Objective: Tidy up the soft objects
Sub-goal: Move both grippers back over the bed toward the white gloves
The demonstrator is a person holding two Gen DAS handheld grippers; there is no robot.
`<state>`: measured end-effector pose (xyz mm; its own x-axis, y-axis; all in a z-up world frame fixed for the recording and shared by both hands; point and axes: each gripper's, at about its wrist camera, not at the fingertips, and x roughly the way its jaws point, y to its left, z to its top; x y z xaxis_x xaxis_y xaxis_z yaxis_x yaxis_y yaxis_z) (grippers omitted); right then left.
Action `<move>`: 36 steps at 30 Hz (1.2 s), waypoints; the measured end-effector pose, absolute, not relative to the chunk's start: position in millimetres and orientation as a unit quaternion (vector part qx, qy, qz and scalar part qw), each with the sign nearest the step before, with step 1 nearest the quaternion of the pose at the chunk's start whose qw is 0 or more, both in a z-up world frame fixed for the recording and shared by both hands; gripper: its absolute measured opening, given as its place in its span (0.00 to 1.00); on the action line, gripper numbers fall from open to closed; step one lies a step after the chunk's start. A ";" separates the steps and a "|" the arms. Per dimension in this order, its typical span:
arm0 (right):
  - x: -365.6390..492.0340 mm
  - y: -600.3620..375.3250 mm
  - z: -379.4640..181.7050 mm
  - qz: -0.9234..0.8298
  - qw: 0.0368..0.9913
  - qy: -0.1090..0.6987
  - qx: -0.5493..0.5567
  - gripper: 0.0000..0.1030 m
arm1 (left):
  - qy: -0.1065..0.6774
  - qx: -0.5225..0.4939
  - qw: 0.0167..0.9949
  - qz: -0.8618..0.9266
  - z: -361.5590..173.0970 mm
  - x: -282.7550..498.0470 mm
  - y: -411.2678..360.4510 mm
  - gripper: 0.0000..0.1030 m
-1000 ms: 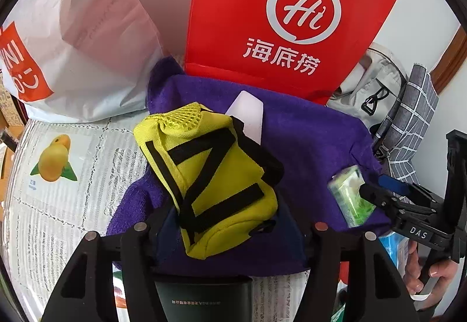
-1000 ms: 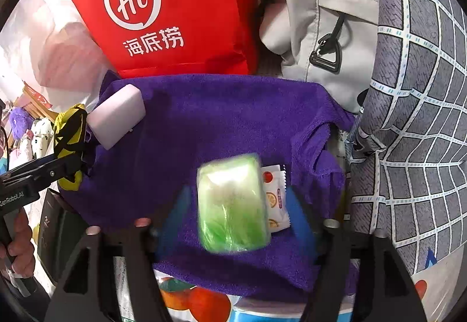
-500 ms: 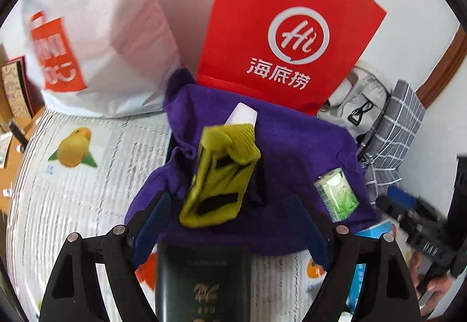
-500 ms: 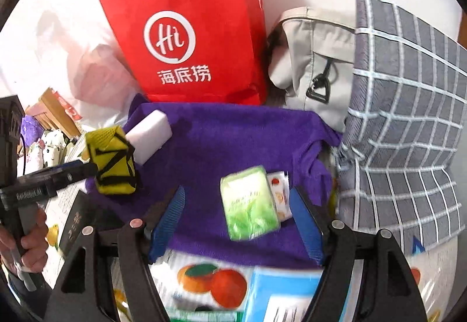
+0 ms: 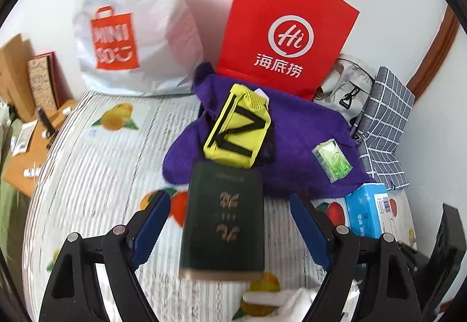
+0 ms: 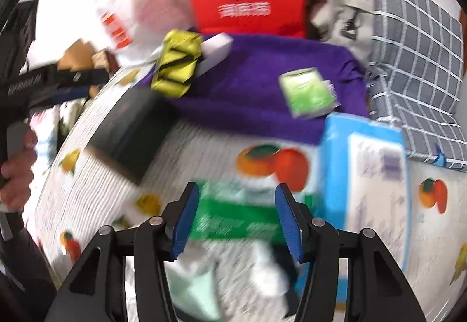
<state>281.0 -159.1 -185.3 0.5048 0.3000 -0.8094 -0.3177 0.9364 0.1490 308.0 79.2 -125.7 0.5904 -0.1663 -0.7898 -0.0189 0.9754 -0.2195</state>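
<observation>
Left wrist view: my left gripper [image 5: 230, 222] fingers spread wide, empty, over the dark green book [image 5: 223, 219]. My right gripper [image 6: 238, 215] fingers gape too, empty; the yellow pouch [image 5: 238, 132] lies on the purple towel [image 5: 303, 141].

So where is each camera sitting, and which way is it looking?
Left wrist: on the left gripper, looking past its open blue fingers at the dark green box and the yellow pouch.
Right wrist: on the right gripper, blurred, facing the purple towel; a hand shows at left.
Both share the red bag.
</observation>
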 end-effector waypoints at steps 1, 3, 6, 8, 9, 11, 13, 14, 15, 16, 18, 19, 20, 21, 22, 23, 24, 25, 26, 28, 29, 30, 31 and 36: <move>274.6 -154.1 -186.2 0.182 0.866 0.465 -0.018 0.58 | 0.449 -0.104 0.887 -0.042 -126.4 302.3 79.3 0.81; 262.1 -143.5 -187.4 0.178 0.870 0.458 -0.039 0.62 | 0.449 -0.108 0.886 -0.041 -128.6 291.5 79.9 0.81; 250.4 -126.2 -191.4 0.166 0.879 0.439 -0.084 0.63 | 0.454 -0.113 0.883 -0.048 -134.6 277.3 81.0 0.81; 249.0 -115.6 -198.5 0.147 0.881 0.434 -0.118 0.63 | 0.457 -0.110 0.881 -0.048 -140.0 268.2 81.5 0.81; 250.3 -111.4 -202.7 0.135 0.881 0.433 -0.137 0.62 | 0.459 -0.108 0.880 -0.047 -142.8 264.6 81.5 0.81; 253.4 -107.0 -211.8 0.117 0.879 0.432 -0.163 0.54 | 0.468 -0.101 0.877 -0.044 -149.6 256.6 82.8 0.81; 258.9 -111.1 -219.5 0.115 0.875 0.445 -0.152 0.24 | 0.468 -0.097 0.877 -0.042 -152.7 249.9 84.5 0.81; 260.9 -114.5 -221.0 0.121 0.873 0.451 -0.140 0.20 | 0.470 -0.096 0.877 -0.039 -154.6 246.8 85.3 0.81; 261.6 -118.6 -220.0 0.129 0.874 0.453 -0.123 0.10 | 0.471 -0.095 0.876 -0.037 -155.7 244.7 85.9 0.81; 260.4 -121.9 -216.9 0.132 0.877 0.449 -0.113 0.06 | 0.471 -0.096 0.876 -0.036 -156.7 242.1 86.1 0.81; 253.3 -127.1 -203.8 0.128 0.887 0.430 -0.110 0.06 | 0.472 -0.098 0.875 -0.037 -156.9 239.2 85.4 0.81; 249.0 -128.3 -197.3 0.123 0.892 0.419 -0.111 0.05 | 0.473 -0.100 0.875 -0.038 -156.4 236.8 83.9 0.81; 243.5 -130.9 -189.1 0.122 0.898 0.408 -0.108 0.04 | 0.472 -0.100 0.875 -0.039 -155.9 234.7 82.5 0.81; 237.6 -134.3 -180.8 0.128 0.902 0.399 -0.101 0.03 | 0.472 -0.101 0.875 -0.041 -154.6 231.7 80.4 0.81; 231.5 -138.0 -173.0 0.135 0.906 0.391 -0.093 0.03 | 0.472 -0.101 0.875 -0.042 -153.3 229.1 78.6 0.81; 225.1 -139.2 -165.7 0.136 0.909 0.384 -0.087 0.03 | 0.471 -0.101 0.875 -0.043 -151.6 225.7 76.7 0.81; 220.3 -142.6 -160.0 0.136 0.912 0.379 -0.081 0.02 | 0.470 -0.100 0.876 -0.044 -149.9 222.6 75.0 0.81; 212.8 -148.5 -152.3 0.137 0.916 0.370 -0.071 0.02 | 0.468 -0.099 0.877 -0.045 -148.0 218.9 73.5 0.81; 208.4 -151.8 -147.3 0.138 0.919 0.365 -0.061 0.02 | 0.467 -0.098 0.878 -0.045 -145.9 214.3 71.7 0.81; 197.3 -161.9 -136.9 0.145 0.922 0.356 -0.041 0.02 | 0.464 -0.099 0.879 -0.045 -142.9 207.4 69.6 0.81; 189.0 -167.8 -130.5 0.149 0.924 0.350 -0.029 0.02 | 0.463 -0.100 0.880 -0.045 -141.3 202.3 67.7 0.81; 183.9 -171.9 -127.3 0.153 0.925 0.347 -0.020 0.02 | 0.463 -0.100 0.880 -0.045 -140.7 199.6 67.1 0.81; 178.7 -176.6 -123.8 0.156 0.926 0.344 -0.012 0.02 | 0.461 -0.100 0.880 -0.046 -139.7 196.2 65.6 0.81; 155.0 -194.3 -128.7 0.153 0.923 0.353 -0.003 0.02 | 0.463 -0.100 0.879 -0.048 -142.5 179.9 56.8 0.81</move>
<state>155.0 -194.3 -128.7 0.7038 0.2795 -0.6531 -0.2841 0.9534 0.1018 179.9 56.8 -142.5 0.5668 -0.1780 -0.8044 -0.0076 0.9752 -0.2211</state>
